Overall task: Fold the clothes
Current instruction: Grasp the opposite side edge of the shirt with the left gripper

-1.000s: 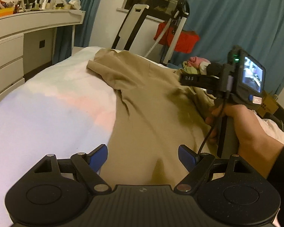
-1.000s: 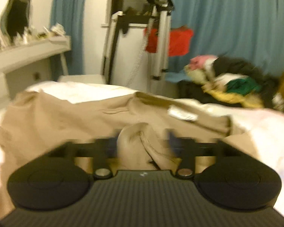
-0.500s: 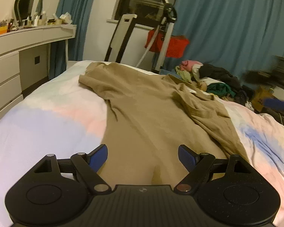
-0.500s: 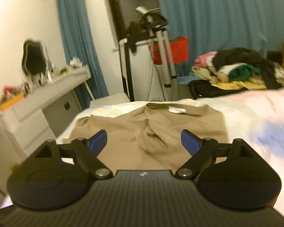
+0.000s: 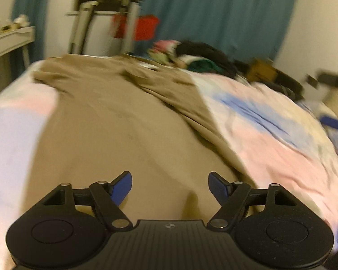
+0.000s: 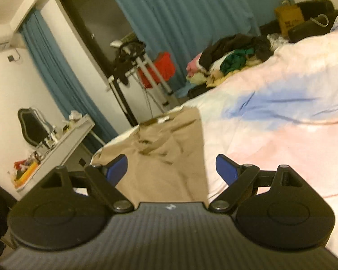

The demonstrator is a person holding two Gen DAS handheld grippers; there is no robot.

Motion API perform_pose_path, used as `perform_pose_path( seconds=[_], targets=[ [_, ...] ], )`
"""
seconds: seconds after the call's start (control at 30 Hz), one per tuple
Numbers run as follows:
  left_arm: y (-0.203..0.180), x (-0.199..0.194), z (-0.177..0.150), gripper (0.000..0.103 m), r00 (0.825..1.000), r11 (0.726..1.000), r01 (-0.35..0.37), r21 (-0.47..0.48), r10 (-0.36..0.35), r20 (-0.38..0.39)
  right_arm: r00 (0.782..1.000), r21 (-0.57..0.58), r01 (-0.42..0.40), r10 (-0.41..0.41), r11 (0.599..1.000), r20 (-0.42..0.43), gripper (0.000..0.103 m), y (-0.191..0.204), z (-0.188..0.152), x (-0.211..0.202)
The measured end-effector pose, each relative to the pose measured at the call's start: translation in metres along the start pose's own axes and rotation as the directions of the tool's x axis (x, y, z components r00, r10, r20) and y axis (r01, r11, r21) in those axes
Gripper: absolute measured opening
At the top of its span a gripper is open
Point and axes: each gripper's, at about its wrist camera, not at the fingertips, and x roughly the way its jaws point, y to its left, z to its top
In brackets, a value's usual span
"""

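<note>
Tan cotton garment (image 5: 115,123) spread flat along the bed with the pastel pink, white and blue cover (image 5: 270,135), collar end toward the heap of mixed clothes (image 5: 191,56) past the far edge. Left tool (image 5: 170,187) over the garment's near end, blue pads (image 5: 121,187) apart, just narrowed, gripping nothing. Right tool (image 6: 171,171) tilted above the garment's cover-side edge (image 6: 169,157), gaping wide, empty.

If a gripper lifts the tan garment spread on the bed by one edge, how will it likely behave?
The tan fabric garment would probably drape and sag rather than hold shape: it lies limp with soft creases on the pastel bedsheet. It looks thin, so likely light. One side is already folded over, and that fold may slide open when lifted.
</note>
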Motion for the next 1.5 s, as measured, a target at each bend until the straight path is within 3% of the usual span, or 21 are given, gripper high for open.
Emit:
perform_pose_path(
  seconds=[0.1, 0.17, 0.3, 0.43, 0.67, 0.8, 0.93, 1.1, 1.27, 1.37, 1.5],
  targets=[
    [-0.026, 0.004, -0.011, 0.064, 0.994, 0.995, 0.099, 0.015, -0.098, -0.037, 0.999, 0.007, 0.024, -0.024, 1.0, 0.042, 0.087, -0.012, 0.007, -0.006],
    [-0.041, 0.009, -0.017, 0.058, 0.98, 0.983, 0.186, 0.003, -0.186, -0.071, 0.999, 0.03, 0.023, -0.024, 0.999, 0.044, 0.087, -0.023, 0.01, -0.006],
    [-0.063, 0.024, -0.031, 0.041, 0.925, 0.938, 0.346, -0.035, -0.347, -0.153, 1.0, 0.1, 0.015, -0.016, 0.995, 0.013, 0.087, -0.042, 0.009, 0.002],
    [-0.075, 0.039, -0.05, 0.04, 0.87, 0.9, 0.435, -0.04, -0.431, -0.238, 0.999, 0.127, 0.017, -0.013, 0.992, -0.031, 0.087, -0.05, 0.006, 0.014],
    [-0.076, 0.062, -0.063, 0.04, 0.875, 0.922, 0.382, -0.054, -0.38, -0.301, 0.995, 0.099, 0.036, -0.026, 0.994, -0.099, 0.087, -0.045, -0.004, 0.03],
    [-0.072, 0.063, -0.063, 0.006, 0.877, 0.923, 0.381, -0.055, -0.38, -0.294, 0.992, 0.119, 0.057, -0.043, 0.991, -0.117, 0.087, -0.049, -0.008, 0.035],
    [-0.061, 0.056, -0.054, 0.002, 0.87, 0.91, 0.4, -0.11, -0.414, -0.267, 0.99, 0.149, 0.093, -0.075, 0.984, -0.122, 0.087, -0.055, -0.009, 0.036],
    [-0.035, 0.025, -0.037, 0.002, 0.837, 0.849, 0.479, -0.224, -0.518, -0.175, 0.989, 0.168, 0.109, -0.089, 0.98, -0.122, 0.087, -0.058, -0.008, 0.032],
    [0.024, 0.001, -0.031, 0.001, 0.772, 0.713, 0.532, -0.456, -0.63, -0.085, 0.989, 0.13, 0.113, -0.099, 0.985, -0.109, 0.087, -0.053, -0.008, 0.027],
    [0.059, -0.012, -0.031, 0.001, 0.785, 0.689, 0.508, -0.517, -0.617, -0.052, 0.989, 0.114, 0.094, -0.079, 0.989, -0.127, 0.087, -0.051, -0.008, 0.03],
    [0.095, -0.022, -0.033, 0.0, 0.838, 0.703, 0.428, -0.568, -0.543, -0.04, 0.984, 0.096, 0.07, -0.054, 0.993, -0.167, 0.087, -0.044, -0.014, 0.036]
  ],
)
